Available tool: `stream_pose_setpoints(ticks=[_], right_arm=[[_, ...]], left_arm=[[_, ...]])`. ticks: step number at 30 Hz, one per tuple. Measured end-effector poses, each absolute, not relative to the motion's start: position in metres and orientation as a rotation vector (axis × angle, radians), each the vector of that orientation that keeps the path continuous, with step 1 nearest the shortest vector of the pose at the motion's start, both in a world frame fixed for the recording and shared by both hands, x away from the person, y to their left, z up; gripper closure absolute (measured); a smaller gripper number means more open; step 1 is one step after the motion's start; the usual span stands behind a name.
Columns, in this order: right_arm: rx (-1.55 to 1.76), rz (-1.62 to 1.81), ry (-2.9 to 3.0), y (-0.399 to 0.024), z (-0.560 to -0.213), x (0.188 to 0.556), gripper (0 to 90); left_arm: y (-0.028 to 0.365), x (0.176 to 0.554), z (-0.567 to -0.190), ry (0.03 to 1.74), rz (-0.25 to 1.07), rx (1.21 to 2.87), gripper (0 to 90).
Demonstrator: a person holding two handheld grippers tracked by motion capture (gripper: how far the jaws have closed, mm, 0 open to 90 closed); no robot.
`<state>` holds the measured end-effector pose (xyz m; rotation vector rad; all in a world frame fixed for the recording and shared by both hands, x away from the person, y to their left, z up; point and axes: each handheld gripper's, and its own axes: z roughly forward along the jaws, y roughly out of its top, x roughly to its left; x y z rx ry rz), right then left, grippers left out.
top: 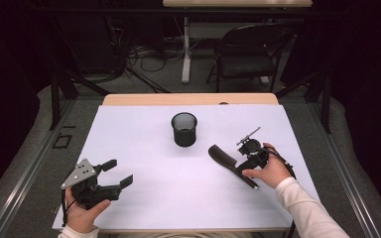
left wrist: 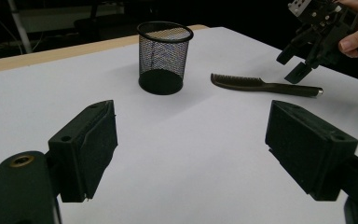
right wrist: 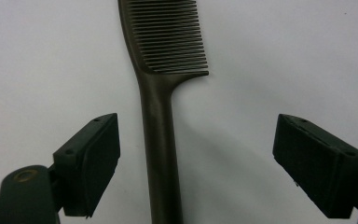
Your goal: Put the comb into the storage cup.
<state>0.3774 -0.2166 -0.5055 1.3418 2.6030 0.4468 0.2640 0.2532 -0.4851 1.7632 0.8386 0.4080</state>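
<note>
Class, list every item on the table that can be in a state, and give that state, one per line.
Mesh cup: upright, empty as far as visible.
Comb: lying flat, not gripped.
Right gripper: open, jaws either side of the comb's handle.
Left gripper: open, holding nothing.

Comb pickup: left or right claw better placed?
Right. The right claw hangs open just above the comb, whose handle runs up between its jaws, nearer one jaw, touching neither. The left claw, also open, sits at the near left of the table, far from it.

Comb [top: 226,164] lies on table [top: 144,148], right of mesh cup [top: 184,129].
</note>
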Motion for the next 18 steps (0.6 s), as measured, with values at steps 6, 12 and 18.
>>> stream_pose_setpoints(ticks=[6,12,18], right_arm=[[1.339,0.402,2.617,-0.214,-0.508,0.383,15.0],[1.381,0.388,2.619,-0.208,-0.510,0.386,18.1],[1.333,0.339,2.694,-0.204,-0.509,0.391,27.3]], left_arm=[[0.253,0.264,-0.485,0.843,0.406,1.761,16.9],[0.253,0.264,-0.485,0.843,0.407,1.767,16.9],[0.253,0.264,-0.485,0.843,0.405,1.767,16.9]])
